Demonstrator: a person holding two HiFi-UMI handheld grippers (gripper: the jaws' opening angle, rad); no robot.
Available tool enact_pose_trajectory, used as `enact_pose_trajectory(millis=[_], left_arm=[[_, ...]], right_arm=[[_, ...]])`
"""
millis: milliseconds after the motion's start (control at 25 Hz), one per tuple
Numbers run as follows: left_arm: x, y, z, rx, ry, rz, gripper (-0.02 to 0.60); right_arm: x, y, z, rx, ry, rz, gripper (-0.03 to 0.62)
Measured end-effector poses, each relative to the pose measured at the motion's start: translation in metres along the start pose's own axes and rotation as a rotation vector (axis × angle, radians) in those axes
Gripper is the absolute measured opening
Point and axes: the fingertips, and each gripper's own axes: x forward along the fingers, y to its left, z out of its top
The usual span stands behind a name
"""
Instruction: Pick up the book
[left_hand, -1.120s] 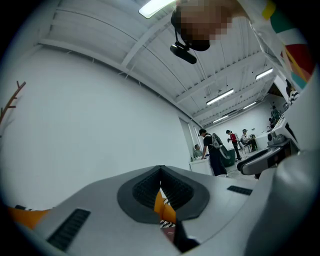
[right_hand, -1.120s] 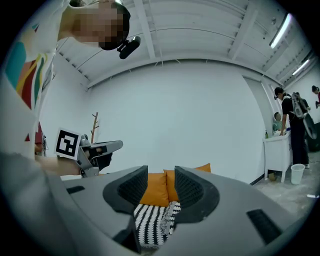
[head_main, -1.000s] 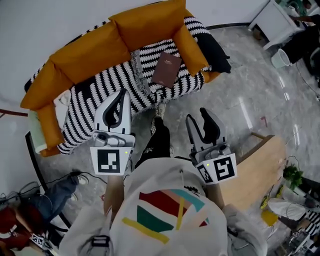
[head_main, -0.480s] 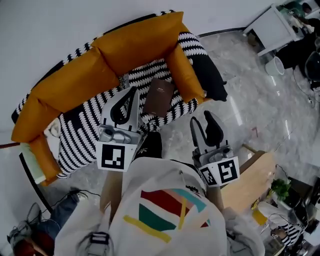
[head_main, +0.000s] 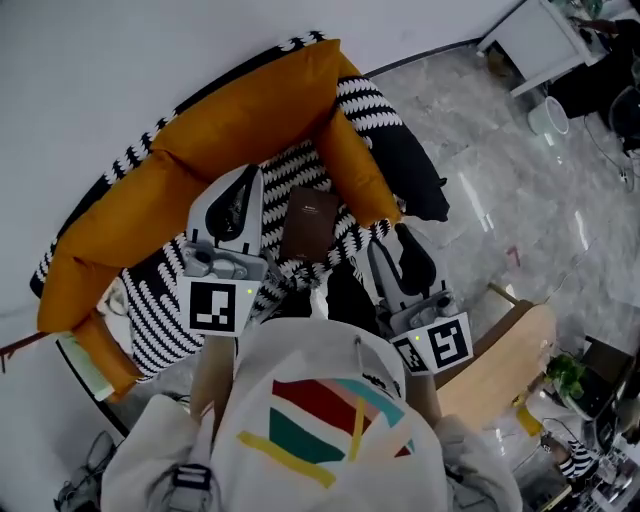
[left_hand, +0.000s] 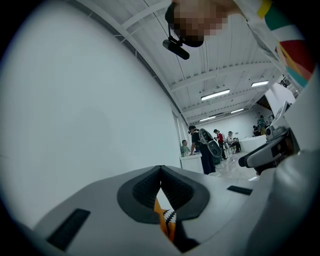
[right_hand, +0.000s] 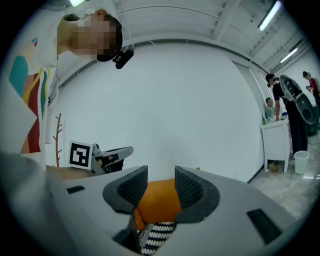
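Not much to actually read here, tbh. The left gripper (head_main: 246, 185) has a black-and-white square code on its marker cube (head_main: 218, 306), and the right gripper (head_main: 392, 243) has one on its own cube (head_main: 438, 346). They're just blocky patterns, no letters or numbers. The left one pops up again in the right gripper view (right_hand: 80, 154). The brown book (head_main: 308, 222) has a tiny mark on the cover, way too small to make out.

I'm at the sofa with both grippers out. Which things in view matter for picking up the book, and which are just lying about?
For the job:
- book, flat on the striped blanket
- left gripper, shut, empty
- right gripper, jaws slightly apart, empty

Just lying about:
- orange cushions
- black cloth
- white bucket
- wooden table
- plant
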Motion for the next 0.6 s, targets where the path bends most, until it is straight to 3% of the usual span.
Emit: enact_pose_trajectory(millis=[240,360,600], left_arm=[[0.039,-0.018,-0.024,0.03,-0.012,-0.009,0.006],[0.05,-0.027,-0.08,0.022,0.019,-0.033,0.006],[0.091,-0.037,-0.189,-0.014,0.109,-0.035,0.006]], right_arm=[[0.034,-0.056,-0.055,0.09,0.077,0.079,0.175],[0.06,-0.075,-0.121,0.127,0.157,0.124,0.175],[0.085,-0.105,-0.268,0.389,0.347,0.123,0.175]])
